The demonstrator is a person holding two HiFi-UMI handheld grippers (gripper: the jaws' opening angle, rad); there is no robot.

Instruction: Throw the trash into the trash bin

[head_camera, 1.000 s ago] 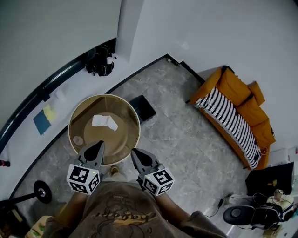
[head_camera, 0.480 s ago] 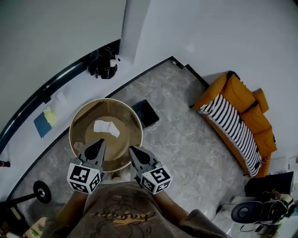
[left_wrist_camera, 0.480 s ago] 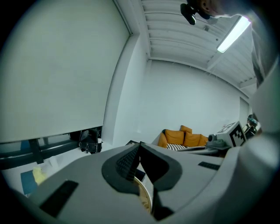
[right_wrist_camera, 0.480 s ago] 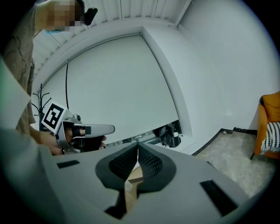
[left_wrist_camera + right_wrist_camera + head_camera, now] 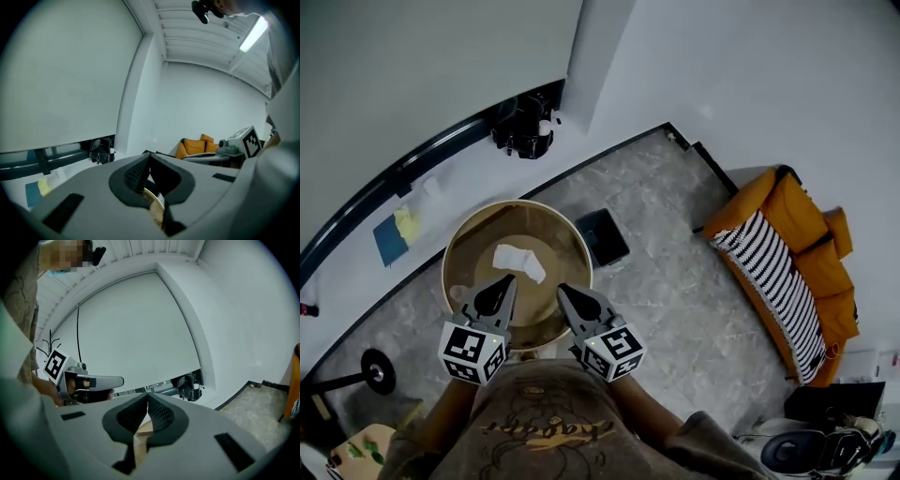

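Observation:
A crumpled white piece of trash [image 5: 517, 262] lies on the round brown table [image 5: 579, 246] in the head view. My left gripper [image 5: 506, 281] is shut and empty, its tip over the table's near part, just short of the trash. My right gripper [image 5: 562, 289] is shut and empty too, over the near right rim. In the left gripper view the left gripper [image 5: 149, 155] has its jaws together with nothing between them. The right gripper view shows the right gripper [image 5: 147, 394] the same way. A black square bin [image 5: 607, 237] stands on the floor right of the table.
A small round object [image 5: 457, 293] sits at the table's left edge. A black bag [image 5: 528, 131] stands by the wall behind the table. An orange sofa [image 5: 787, 253] with a striped cover is at the right. A floor stand's base [image 5: 373, 369] lies at the left.
The person has stepped toward the table. Both grippers have moved forward and their tips are now over its near edge. Both stay shut.

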